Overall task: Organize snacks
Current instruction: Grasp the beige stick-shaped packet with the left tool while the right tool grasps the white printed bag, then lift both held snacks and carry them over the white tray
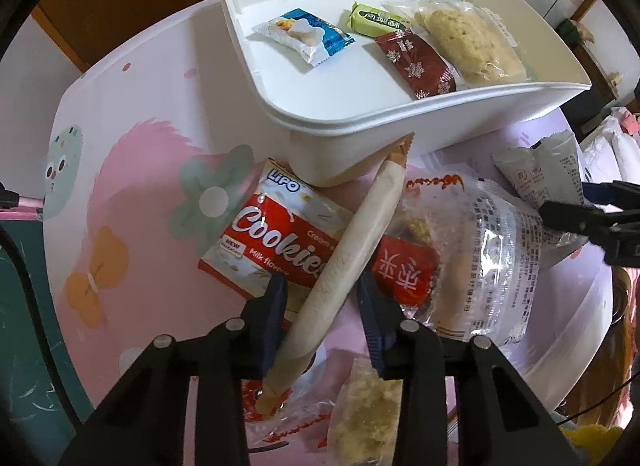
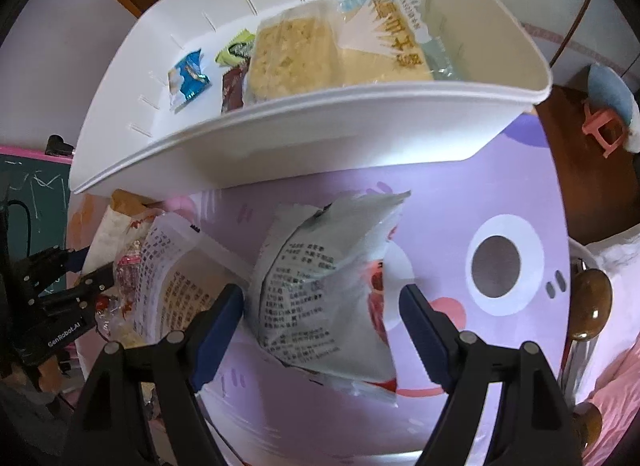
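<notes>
The left gripper (image 1: 322, 306), spread, straddles a long beige paper-wrapped stick snack (image 1: 352, 262), its axis running forward toward the white plastic bin (image 1: 400, 113); the right gripper (image 2: 322, 322) is spread too.

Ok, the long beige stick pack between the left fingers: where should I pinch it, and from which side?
Pinch the long beige stick pack at its lower-middle, across the narrow width, coming from the near end. It lies slanted over the Cookies pack, far tip against the white bin, and the left gripper already straddles it.
</notes>
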Available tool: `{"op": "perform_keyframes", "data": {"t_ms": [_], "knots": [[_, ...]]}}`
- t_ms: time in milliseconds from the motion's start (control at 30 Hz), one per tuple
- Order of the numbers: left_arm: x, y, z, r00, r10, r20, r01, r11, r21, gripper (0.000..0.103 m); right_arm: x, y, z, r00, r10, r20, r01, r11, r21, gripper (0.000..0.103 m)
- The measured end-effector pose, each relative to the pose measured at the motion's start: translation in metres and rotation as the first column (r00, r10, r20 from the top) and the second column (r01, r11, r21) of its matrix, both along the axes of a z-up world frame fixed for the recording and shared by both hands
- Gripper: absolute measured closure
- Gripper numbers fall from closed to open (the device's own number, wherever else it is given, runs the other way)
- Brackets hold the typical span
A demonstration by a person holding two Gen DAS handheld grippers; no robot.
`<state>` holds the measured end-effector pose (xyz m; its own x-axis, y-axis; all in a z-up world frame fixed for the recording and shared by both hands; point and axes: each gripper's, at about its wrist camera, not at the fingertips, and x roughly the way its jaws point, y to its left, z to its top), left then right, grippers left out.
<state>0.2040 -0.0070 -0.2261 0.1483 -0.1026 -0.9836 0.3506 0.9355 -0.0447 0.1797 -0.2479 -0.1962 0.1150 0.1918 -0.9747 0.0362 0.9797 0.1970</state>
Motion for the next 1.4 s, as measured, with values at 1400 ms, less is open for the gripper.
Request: {"op": "perform_keyframes", "data": {"t_ms": [1400], "knots": [[-0.104, -0.004, 0.131, 0.962, 0.225, 0.152, -0.199, 0.966, -0.167, 0.092, -0.086, 0.019, 0.098, 0.976, 0.035, 0.216, -0.031, 0.999, -0.023, 0.044]]}}
